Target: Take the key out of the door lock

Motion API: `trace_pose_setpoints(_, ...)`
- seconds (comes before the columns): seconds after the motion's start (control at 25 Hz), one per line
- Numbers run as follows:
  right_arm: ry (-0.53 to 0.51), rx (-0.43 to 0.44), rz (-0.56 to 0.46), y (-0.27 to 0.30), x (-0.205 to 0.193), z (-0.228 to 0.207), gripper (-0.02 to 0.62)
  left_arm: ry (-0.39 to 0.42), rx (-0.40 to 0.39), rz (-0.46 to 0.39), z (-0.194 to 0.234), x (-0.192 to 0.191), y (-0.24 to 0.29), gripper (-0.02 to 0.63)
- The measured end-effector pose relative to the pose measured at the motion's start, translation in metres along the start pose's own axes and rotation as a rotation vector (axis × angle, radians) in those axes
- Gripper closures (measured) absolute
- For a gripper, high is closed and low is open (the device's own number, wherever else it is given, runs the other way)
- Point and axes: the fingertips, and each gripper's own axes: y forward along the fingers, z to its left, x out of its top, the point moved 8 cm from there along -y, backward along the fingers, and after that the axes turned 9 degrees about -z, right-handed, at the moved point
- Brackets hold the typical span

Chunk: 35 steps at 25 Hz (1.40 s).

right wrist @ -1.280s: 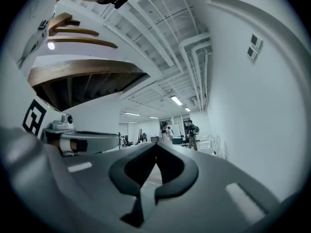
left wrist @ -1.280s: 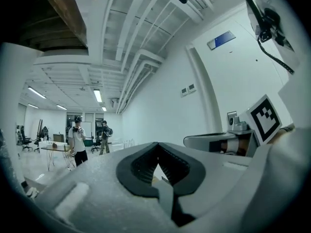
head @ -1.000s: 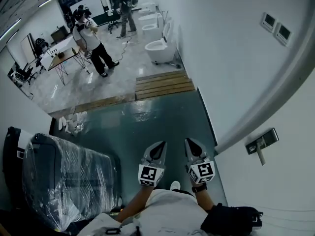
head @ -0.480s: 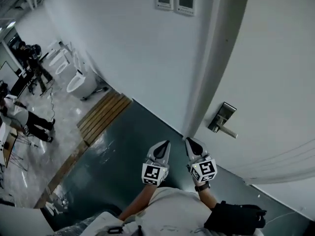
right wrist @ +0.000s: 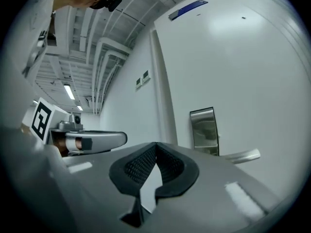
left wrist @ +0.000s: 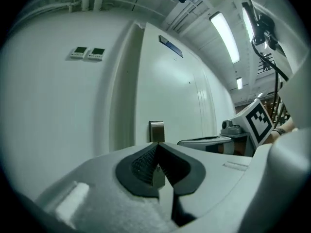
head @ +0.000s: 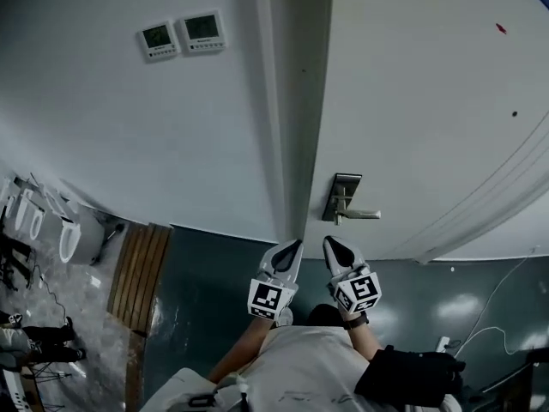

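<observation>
- Since the earlier frames the head view has swung away from the open room with its people and round to the door (head: pixel 420 101). The door now fills the upper right, and both grippers have come round with it.
- The left gripper (head: pixel 295 245) and the right gripper (head: pixel 329 244) sit side by side, close but not touching. Both point at the foot of the door frame (head: pixel 296 101).
- The left gripper's jaws are closed together, the ribbed pads meet at the tip, and nothing is between them.
- The right gripper's jaws are also closed, with only a thin slit behind the tip, and they hold nothing.
- The metal lock plate (head: pixel 345 197) sits on the door's left edge, just beside the frame. It is above the right gripper and clear of it.
- The handle (head: pixel 364 215) sticks out level to the right from the plate's lower part.
- The key cannot be made out on the plate in any view, because it is too small to tell.
- In the left gripper view the plate stands just above the closed tips, farther off.
- 2 wall panels (head: pixel 182 34) hang on the white wall (head: pixel 129 144) left of the frame.
- At the lower left, wooden boards (head: pixel 141 273) edge the dark floor (head: pixel 214 273), with toilets (head: pixel 69 239) beyond.
</observation>
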Motion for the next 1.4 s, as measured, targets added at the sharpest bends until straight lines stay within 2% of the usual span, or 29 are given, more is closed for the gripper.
trace_pose_setpoints(0.16, 0.022, -0.094, 0.022, -0.006, -0.006, -0.020, 0.589, -0.022, -0.019, 0.005, 0.015, -0.009, 0.027, 0.604)
trace_pose_setpoints(0.28, 0.030, -0.135, 0.007, -0.003, -0.005, -0.035, 0.589, -0.021, -0.024, 0.007, 0.023, -0.012, 0.042, 0.604)
trace_pose_setpoints(0.4, 0.056, -0.149, 0.002, 0.002, -0.003, -0.043, 0.589, -0.026, -0.032, 0.024, 0.032, -0.013, 0.059, 0.604)
trace_pose_setpoints(0.56, 0.073, -0.142, 0.031, 0.006, -0.009, -0.055, 0.589, -0.025, -0.025, -0.004, 0.052, -0.010, 0.093, 0.599)
trace_pose_setpoints(0.6, 0.092, -0.147, 0.038, 0.005, -0.013, -0.059, 0.589, -0.022, -0.030, -0.006, 0.056, -0.008, 0.102, 0.558)
trace_pose_setpoints(0.76, 0.109, -0.151, 0.058, 0.003, -0.020, -0.065, 0.589, -0.006, -0.051, -0.009, 0.067, -0.005, 0.128, 0.485)
trace_pose_setpoints(0.88, 0.117, -0.157, 0.072, 0.004, -0.024, -0.073, 0.589, 0.005, -0.042, -0.029, 0.075, 0.000, 0.144, 0.460)
trace_pose_setpoints(1.2, 0.179, -0.182, 0.122, -0.007, -0.040, -0.081, 0.566, 0.010, -0.071, -0.040, 0.079, 0.002, 0.161, 0.466)
trace_pose_setpoints(1.32, 0.229, -0.201, 0.132, -0.011, -0.049, -0.087, 0.554, -0.007, -0.073, -0.054, 0.075, 0.001, 0.162, 0.513)
trace_pose_setpoints(1.4, 0.274, -0.218, 0.136, -0.014, -0.055, -0.092, 0.531, -0.013, -0.064, -0.061, 0.074, 0.001, 0.162, 0.517)
